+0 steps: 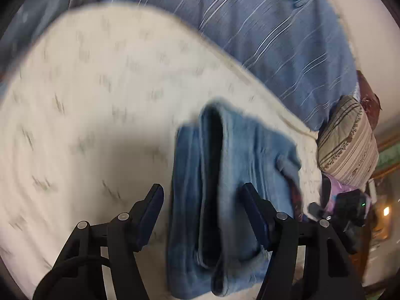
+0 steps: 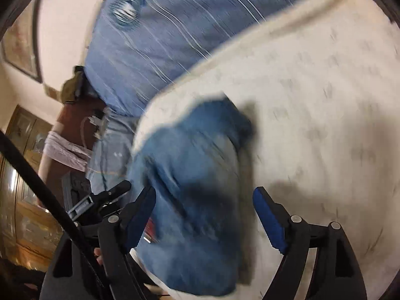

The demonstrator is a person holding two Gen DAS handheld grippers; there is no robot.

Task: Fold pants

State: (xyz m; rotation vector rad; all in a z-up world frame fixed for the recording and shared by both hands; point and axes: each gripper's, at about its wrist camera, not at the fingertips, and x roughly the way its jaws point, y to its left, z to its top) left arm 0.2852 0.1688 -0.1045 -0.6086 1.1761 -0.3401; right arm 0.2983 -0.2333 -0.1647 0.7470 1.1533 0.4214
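The pants [image 1: 225, 190], blue denim, lie in a folded bundle on the cream patterned bed [image 1: 87, 95], near its right edge, with a blue striped blanket [image 1: 262, 30] beyond and a striped pillow [image 1: 350, 140] to the far right.

The left gripper [image 1: 203, 200] hovers over the near part of the bundle, released: its jaws stand apart, one over bare bed on the left, the other over denim, neither pad pressing the cloth. The right gripper [image 2: 205, 200] is likewise released, and in its view the bundle spreads between and below its open jaws, nothing clamped.

In the left wrist view the bundle's long axis runs away from the gripper, near to far, with a rounded fold standing up along its middle. Both grippers sit at the near end, the left more squarely in line with that axis. Any further fold would likely bring the near end toward the far end. Both views are blurred, so finer creases cannot be told.
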